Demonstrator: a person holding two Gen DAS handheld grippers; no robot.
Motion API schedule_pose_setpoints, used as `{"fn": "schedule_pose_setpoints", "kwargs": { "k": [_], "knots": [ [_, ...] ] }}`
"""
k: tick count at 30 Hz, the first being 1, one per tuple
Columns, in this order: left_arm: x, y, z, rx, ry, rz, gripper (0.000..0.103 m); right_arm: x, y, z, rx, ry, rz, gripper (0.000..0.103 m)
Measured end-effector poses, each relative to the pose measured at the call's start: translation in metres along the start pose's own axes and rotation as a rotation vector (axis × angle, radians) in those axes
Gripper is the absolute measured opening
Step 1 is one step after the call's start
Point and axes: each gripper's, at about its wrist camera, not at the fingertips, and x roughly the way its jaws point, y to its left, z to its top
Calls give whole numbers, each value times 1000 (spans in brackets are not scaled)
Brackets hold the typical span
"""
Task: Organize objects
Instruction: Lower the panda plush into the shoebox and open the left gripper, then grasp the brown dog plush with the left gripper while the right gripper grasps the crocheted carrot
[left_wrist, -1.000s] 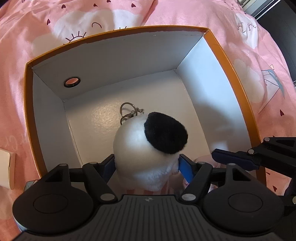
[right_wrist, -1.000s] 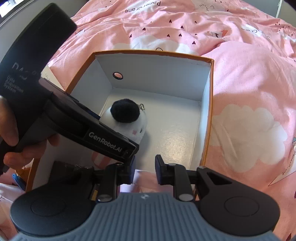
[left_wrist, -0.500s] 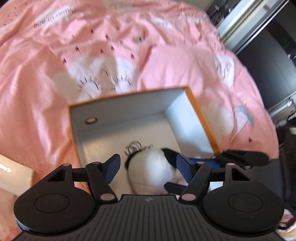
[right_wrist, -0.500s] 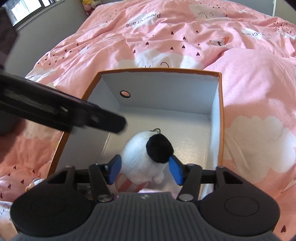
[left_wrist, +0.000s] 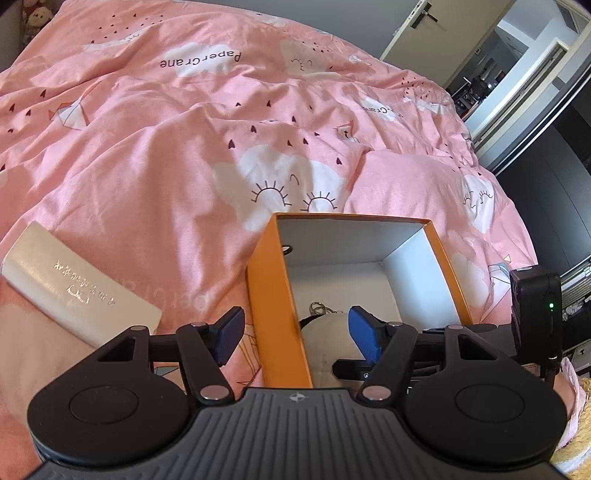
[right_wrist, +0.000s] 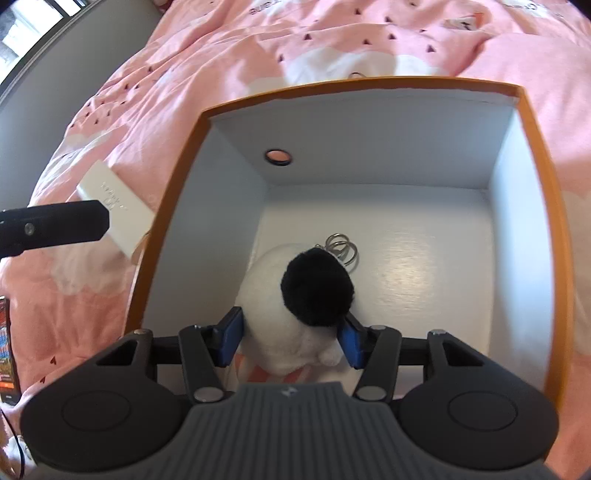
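Since the earlier frame the left gripper (left_wrist: 293, 334) has lifted out of the open orange cardboard box with white inner walls (left_wrist: 275, 314) and drawn off to its 9 o'clock side, while the right gripper (right_wrist: 290, 339) has come in low over the white round plush toy with a black pompom and metal key ring (right_wrist: 295, 306). Left wrist view: left jaws stand apart and are closing, with nothing pressed; the orange wall rises between them, one blue pad outside the box, the other over its interior. At 9 o'clock of the box a cream flat rectangular case with gold lettering (left_wrist: 70, 291) lies on the pink printed cotton duvet (left_wrist: 147, 155), apparently not yet put away. Judgement: the left is clear of the box to leave room for the right. Right wrist view: right jaws are closing with the plush between them; blue pads sit at its 9 and 3 o'clock flanks, just beside the fur, and firm contact cannot be told. Judgement: this is a re-grip to shift the toy within the box. Container contents: the box holds only the plush, resting on the floor toward the 6 o'clock wall, ring pointing to 12 o'clock; the remaining floor is bare. A round finger hole (right_wrist: 279, 157) pierces the 12 o'clock wall.
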Motion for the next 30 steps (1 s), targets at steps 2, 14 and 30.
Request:
{"fn": "schedule_pose_setpoints", "kwargs": {
  "k": [2, 14, 30],
  "knots": [
    [-5, 10, -4, -15, -5, 6, 74, 3, 7, -1, -23, 1, 22, 56],
    [-24, 40, -41, -59, 49, 27, 74, 12, 14, -6, -6, 12, 55, 59],
    [-56, 38, -106, 43, 129, 71, 74, -92, 95, -90, -88, -348, -46, 55]
  ]
}}
